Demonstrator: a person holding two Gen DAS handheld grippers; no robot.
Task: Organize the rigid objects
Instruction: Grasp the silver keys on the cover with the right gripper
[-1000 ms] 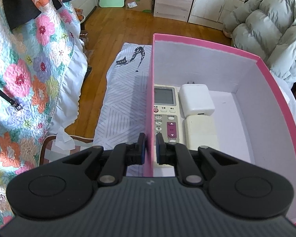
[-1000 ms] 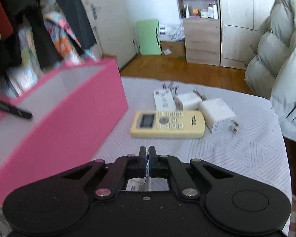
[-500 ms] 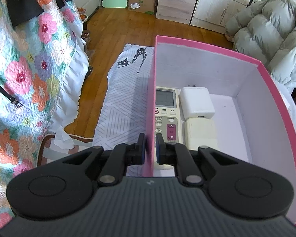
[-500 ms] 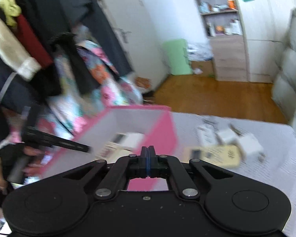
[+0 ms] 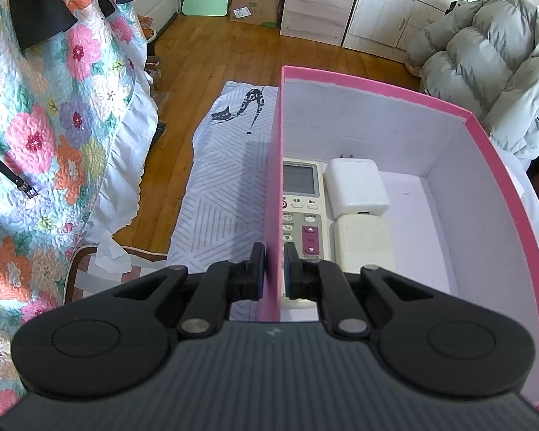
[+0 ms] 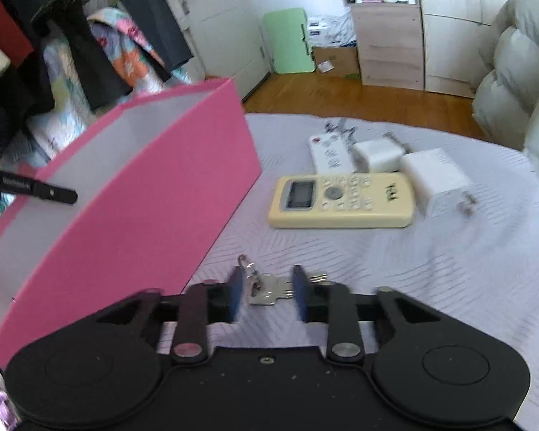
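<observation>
Left tool (image 5: 273, 269) clamping pink box (image 5: 271, 194) wall, right tool (image 6: 268, 296) spread around keys (image 6: 266, 289)

The box (image 5: 492, 165) is pink outside and white inside. The worktop cloth (image 6: 431, 269) is pale lilac-white with grey chevron hatching and a black cat print at its far edge. One remote (image 6: 341, 197) is cream, the chargers (image 6: 440, 179) white, the keys (image 6: 269, 289) silver. Both tools are black with blue pads (image 6: 235, 298).
</observation>
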